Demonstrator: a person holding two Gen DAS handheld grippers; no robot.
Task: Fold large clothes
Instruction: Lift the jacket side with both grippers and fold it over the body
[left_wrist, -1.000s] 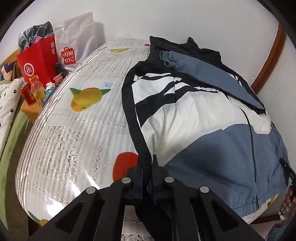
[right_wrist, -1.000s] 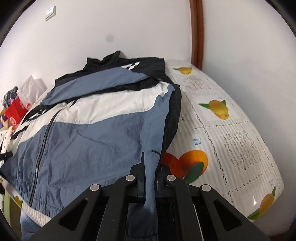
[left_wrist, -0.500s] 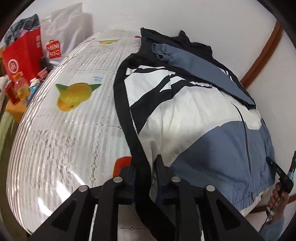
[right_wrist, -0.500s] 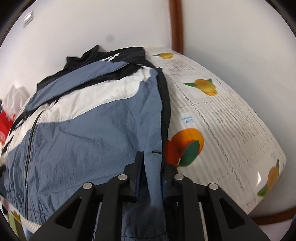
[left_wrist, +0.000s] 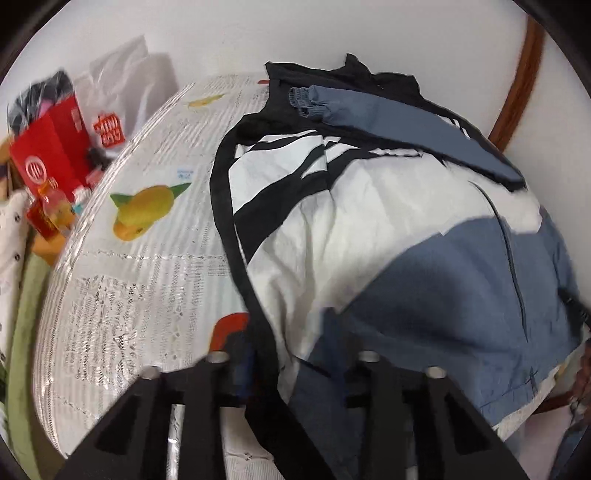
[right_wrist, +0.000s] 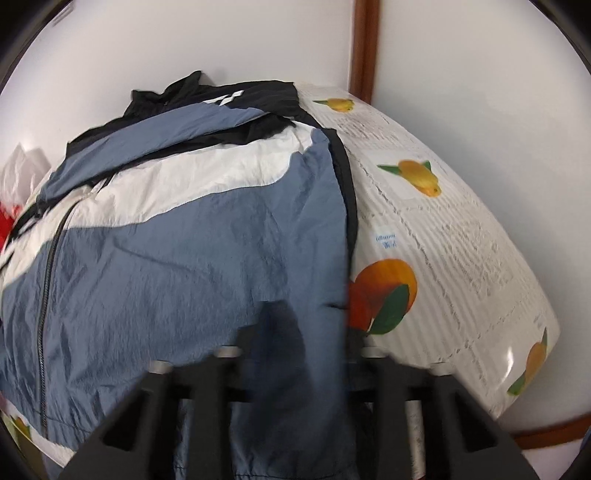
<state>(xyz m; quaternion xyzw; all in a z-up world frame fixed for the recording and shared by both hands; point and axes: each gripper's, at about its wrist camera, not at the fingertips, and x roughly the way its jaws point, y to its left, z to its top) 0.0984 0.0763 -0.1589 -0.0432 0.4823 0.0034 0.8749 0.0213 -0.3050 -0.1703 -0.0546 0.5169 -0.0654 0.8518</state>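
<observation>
both jaws closing, jacket side edges between them, open tablecloth outboard

Jacket on fruit-print table

I see even, bright indoor light; glare on glossy tablecloth; motion blur low down; fisheye edges black.
</observation>
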